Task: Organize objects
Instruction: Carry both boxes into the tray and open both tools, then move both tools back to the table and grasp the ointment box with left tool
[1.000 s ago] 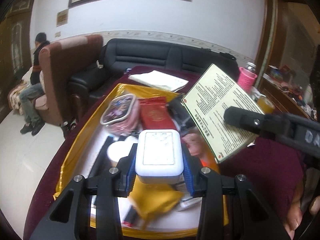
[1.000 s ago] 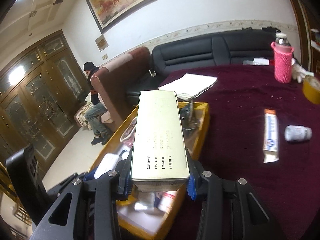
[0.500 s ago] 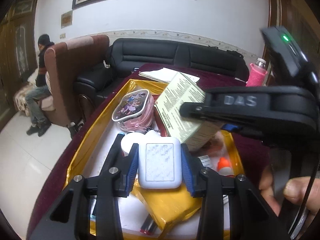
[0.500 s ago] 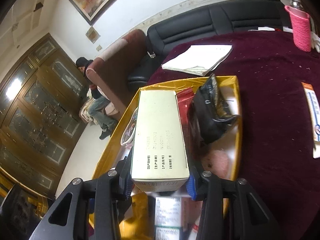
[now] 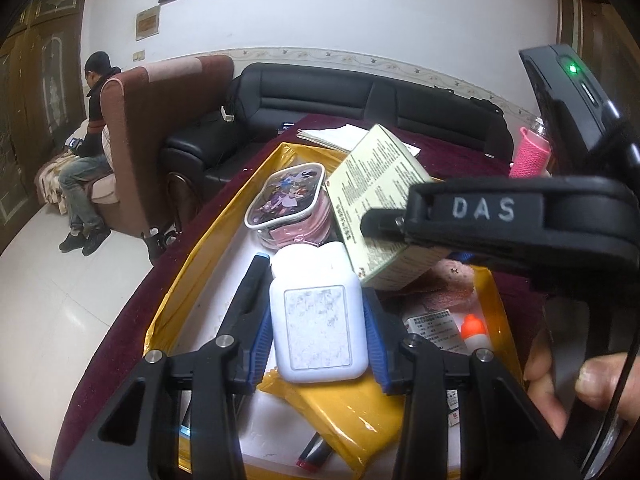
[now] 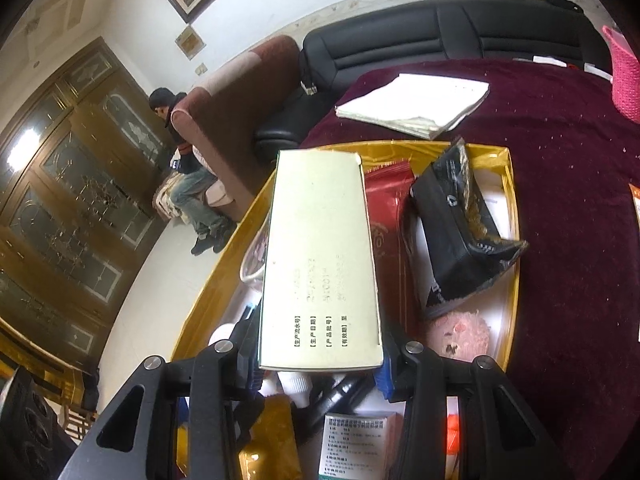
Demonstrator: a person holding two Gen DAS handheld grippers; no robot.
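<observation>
Now both loads hang lower over the gold cardboard tray [image 5: 192, 280] — left gripper [image 5: 318, 344] clamping a white rounded plastic case [image 5: 318, 320], right gripper [image 6: 320, 364] a pale green carton [image 6: 320, 264] swung in from the maroon tabletop — placement looks imminent.

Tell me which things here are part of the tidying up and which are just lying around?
Part of the tidying:
- white bottle in the left gripper
- pale green box in the right gripper
- gold tray

Just lying around:
- paper stack
- black sofa
- pink bottle sleeve
</observation>
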